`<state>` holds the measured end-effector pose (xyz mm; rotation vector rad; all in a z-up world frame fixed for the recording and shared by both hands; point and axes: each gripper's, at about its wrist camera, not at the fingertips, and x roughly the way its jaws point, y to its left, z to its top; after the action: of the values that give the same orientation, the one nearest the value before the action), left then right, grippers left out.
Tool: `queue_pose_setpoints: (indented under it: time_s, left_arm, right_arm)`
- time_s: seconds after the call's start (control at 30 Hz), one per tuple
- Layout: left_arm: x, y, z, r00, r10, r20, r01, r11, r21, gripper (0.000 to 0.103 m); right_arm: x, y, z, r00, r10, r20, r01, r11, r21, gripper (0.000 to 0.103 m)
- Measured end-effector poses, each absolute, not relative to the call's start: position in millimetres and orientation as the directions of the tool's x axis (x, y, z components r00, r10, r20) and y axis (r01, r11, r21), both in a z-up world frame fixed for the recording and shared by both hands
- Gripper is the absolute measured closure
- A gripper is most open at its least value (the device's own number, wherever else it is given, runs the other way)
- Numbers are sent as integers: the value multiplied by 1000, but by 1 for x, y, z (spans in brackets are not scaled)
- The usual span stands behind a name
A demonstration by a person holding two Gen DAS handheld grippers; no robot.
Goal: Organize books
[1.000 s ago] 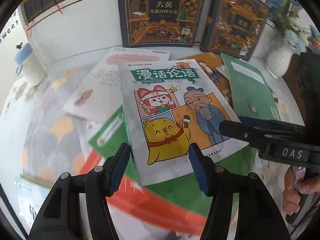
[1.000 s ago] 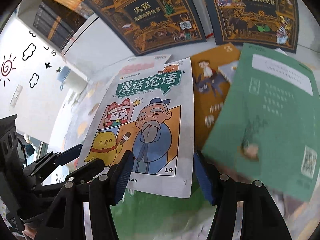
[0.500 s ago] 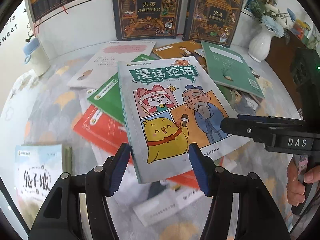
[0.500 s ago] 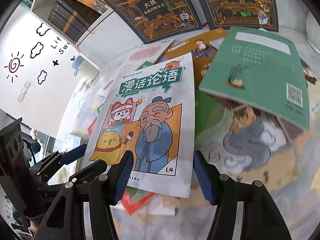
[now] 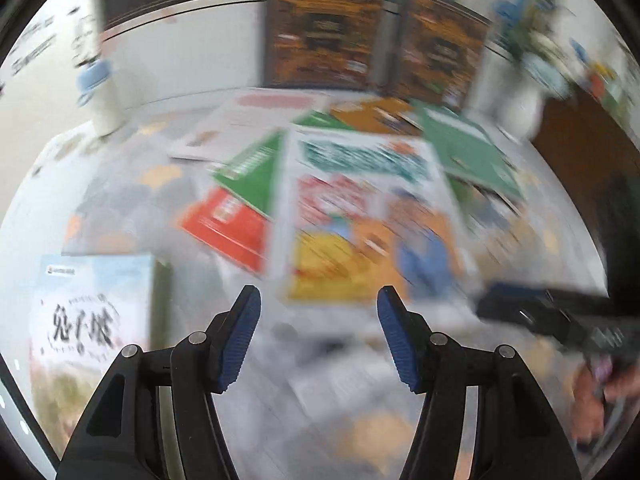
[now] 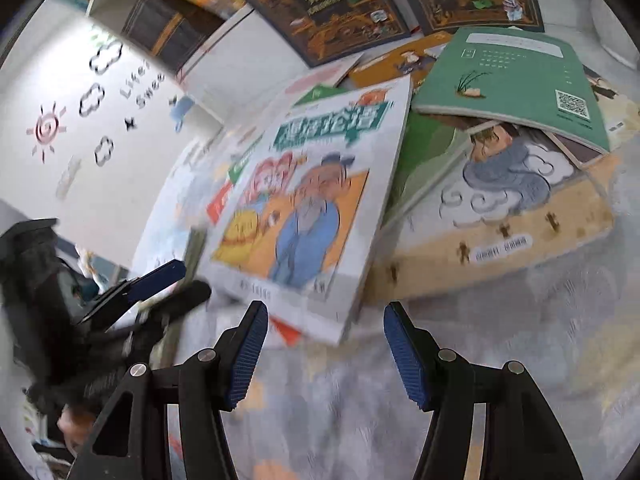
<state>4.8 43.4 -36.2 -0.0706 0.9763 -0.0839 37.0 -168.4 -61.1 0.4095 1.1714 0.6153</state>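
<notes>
The cartoon-cover book (image 5: 360, 220) with a yellow chick and a bearded man lies on the scattered pile, blurred; it also shows in the right wrist view (image 6: 312, 200). My left gripper (image 5: 318, 336) is open and empty, just short of the book's near edge. My right gripper (image 6: 324, 354) is open and empty, also just short of that edge. The left gripper shows at the left in the right wrist view (image 6: 160, 280). The right gripper shows at the right in the left wrist view (image 5: 560, 316).
A light blue book (image 5: 92, 312) lies at the near left. Green (image 6: 516, 80), red (image 5: 228, 228) and tan (image 6: 500, 216) books lie around. Two dark encyclopedia volumes (image 5: 324, 32) lean on the white shelf. A white vase (image 5: 520, 104) stands at the right.
The cartoon book has left both grippers and now lies on the pile. Both grippers have pulled back from it. The left view is strongly blurred by motion.
</notes>
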Motion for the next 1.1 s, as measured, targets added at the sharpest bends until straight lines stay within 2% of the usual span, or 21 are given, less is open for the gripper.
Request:
queue_pose_setpoints:
  time_s: [0.13,0.2,0.33,0.37,0.53,0.73,0.9,0.93,1.1]
  left_arm:
    - [30,62,-56,506,-174,-845,16,981,-193,45]
    - [29,56,-61,485,-242,-840,65,968,-241,44]
    - [12,28,-53,520,-131,-844,142,988,-66,44]
    - [9,27,-52,520,-128,-845,153,987,-55,44]
    - [-27,23,-50,481,-193,-855,217,971,-97,44]
    - [-97,29,-67,399,-275,-875,270,947,-174,44]
    - [-97,42,-73,353,-310,-883,247,941,-232,49]
    - [-90,44,-73,356,-300,-885,243,944,-222,54]
    - [-73,55,-78,353,-362,-863,233,927,-293,57]
  right_arm:
    - [49,-157,-65,256,639,-725,-224,769,599,43]
    - [50,-152,-63,256,629,-734,-228,777,587,43]
    - [49,-149,-61,251,605,-755,-242,795,557,42]
    - [48,-149,-61,252,597,-761,-242,801,548,42]
    - [21,-158,-60,251,560,-789,-283,822,494,42]
    - [-52,-174,-73,134,607,-783,-326,774,544,42]
    - [-61,-197,-80,65,680,-730,-305,710,635,43]
    - [-56,-201,-84,56,702,-710,-286,693,662,44]
    - [-33,-206,-98,30,781,-624,-275,606,746,52]
